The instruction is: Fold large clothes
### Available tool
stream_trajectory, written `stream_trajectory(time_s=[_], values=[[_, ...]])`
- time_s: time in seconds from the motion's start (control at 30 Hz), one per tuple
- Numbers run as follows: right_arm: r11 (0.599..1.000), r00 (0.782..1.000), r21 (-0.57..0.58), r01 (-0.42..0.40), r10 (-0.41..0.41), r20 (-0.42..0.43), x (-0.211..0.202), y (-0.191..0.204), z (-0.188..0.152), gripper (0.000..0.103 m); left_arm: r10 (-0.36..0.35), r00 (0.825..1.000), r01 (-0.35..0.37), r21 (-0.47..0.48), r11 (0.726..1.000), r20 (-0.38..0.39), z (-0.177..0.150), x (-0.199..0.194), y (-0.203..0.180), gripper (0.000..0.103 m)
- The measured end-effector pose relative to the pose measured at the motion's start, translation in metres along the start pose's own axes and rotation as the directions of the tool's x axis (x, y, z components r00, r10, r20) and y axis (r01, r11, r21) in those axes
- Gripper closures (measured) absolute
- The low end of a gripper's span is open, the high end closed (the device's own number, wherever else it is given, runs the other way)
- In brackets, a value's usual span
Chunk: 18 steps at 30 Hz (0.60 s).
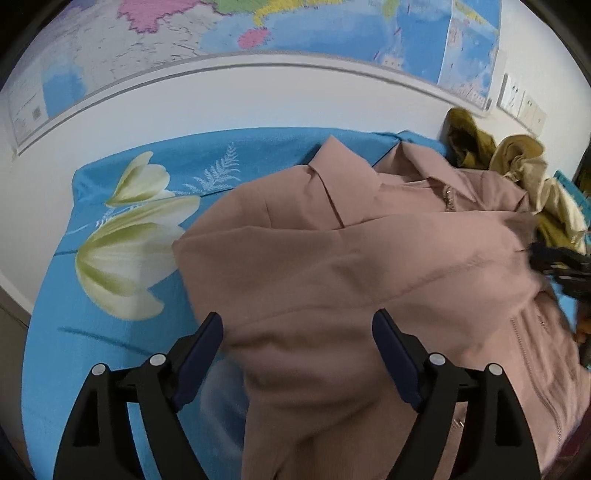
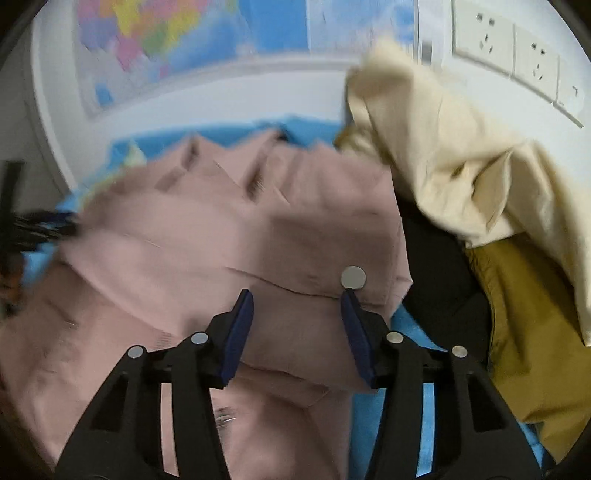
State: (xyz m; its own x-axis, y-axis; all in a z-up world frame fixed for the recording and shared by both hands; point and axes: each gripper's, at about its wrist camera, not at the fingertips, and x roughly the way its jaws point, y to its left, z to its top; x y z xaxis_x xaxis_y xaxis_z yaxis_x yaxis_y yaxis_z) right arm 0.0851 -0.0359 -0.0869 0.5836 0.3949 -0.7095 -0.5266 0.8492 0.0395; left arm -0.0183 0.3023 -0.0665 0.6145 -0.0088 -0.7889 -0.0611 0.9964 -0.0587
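A dusty pink jacket (image 1: 351, 266) lies partly folded on a blue flowered sheet (image 1: 122, 332), its collar toward the wall and a sleeve laid across the body. My left gripper (image 1: 299, 317) hovers over the jacket's near left part, its jaws wide apart with no fabric pinched. My right gripper (image 2: 295, 297) stands open over the folded right edge of the pink jacket (image 2: 207, 236), just before a silver snap button (image 2: 353, 277); cloth lies below the gap and the pads do not press on it. The right gripper (image 1: 561, 266) also shows blurred at the right edge of the left wrist view.
A heap of cream (image 2: 443, 155) and olive garments (image 2: 535, 332), with something black (image 2: 439, 266) beneath, lies right of the jacket against the wall. A map (image 1: 332, 29) hangs above the bed, and wall sockets (image 2: 517, 55) sit to its right.
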Motion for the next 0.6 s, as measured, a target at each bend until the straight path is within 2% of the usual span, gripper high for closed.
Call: stream_trajectory(time_s=[0.1, 0.17, 0.23, 0.3, 0.4, 0.47, 0.6], values=[[0.998, 1.0, 0.06, -0.025, 0.024, 0.016, -0.008, -0.012, 0.001, 0.055, -0.014, 1.0, 0.014, -0.014, 1.0, 0.003, -0.017, -0.022, 0.008, 0.021], [0.995, 0.998, 0.082, -0.054, 0.05, 0.045, -0.028, -0.016, -0.005, 0.042, -0.014, 1.0, 0.014, -0.022, 1.0, 0.0, -0.031, -0.038, 0.015, 0.018], [0.985, 0.989, 0.111, -0.135, 0.128, 0.069, -0.053, -0.021, -0.018, 0.038, -0.034, 0.999, 0.034, -0.036, 0.999, 0.003, -0.049, -0.055, 0.025, 0.016], [0.965, 0.976, 0.147, -0.216, 0.209, 0.063, -0.073, -0.025, -0.038, 0.031, -0.086, 0.996, 0.085, -0.067, 0.994, -0.007, -0.066, -0.066, 0.032, 0.014], [0.945, 0.964, 0.192, -0.265, 0.26, 0.05, -0.097, -0.031, -0.078, 0.03, -0.188, 0.982, 0.182, -0.134, 0.974, -0.032, -0.099, -0.078, 0.041, 0.014], [0.928, 0.959, 0.243, -0.283, 0.281, 0.044, -0.107, -0.037, -0.103, 0.029, -0.222, 0.974, 0.211, -0.166, 0.963, -0.046, -0.116, -0.081, 0.044, 0.014], [0.884, 0.943, 0.334, -0.327, 0.33, 0.047, -0.123, -0.045, -0.149, 0.027, -0.323, 0.945, 0.3, -0.238, 0.924, -0.061, -0.144, -0.087, 0.046, 0.014]])
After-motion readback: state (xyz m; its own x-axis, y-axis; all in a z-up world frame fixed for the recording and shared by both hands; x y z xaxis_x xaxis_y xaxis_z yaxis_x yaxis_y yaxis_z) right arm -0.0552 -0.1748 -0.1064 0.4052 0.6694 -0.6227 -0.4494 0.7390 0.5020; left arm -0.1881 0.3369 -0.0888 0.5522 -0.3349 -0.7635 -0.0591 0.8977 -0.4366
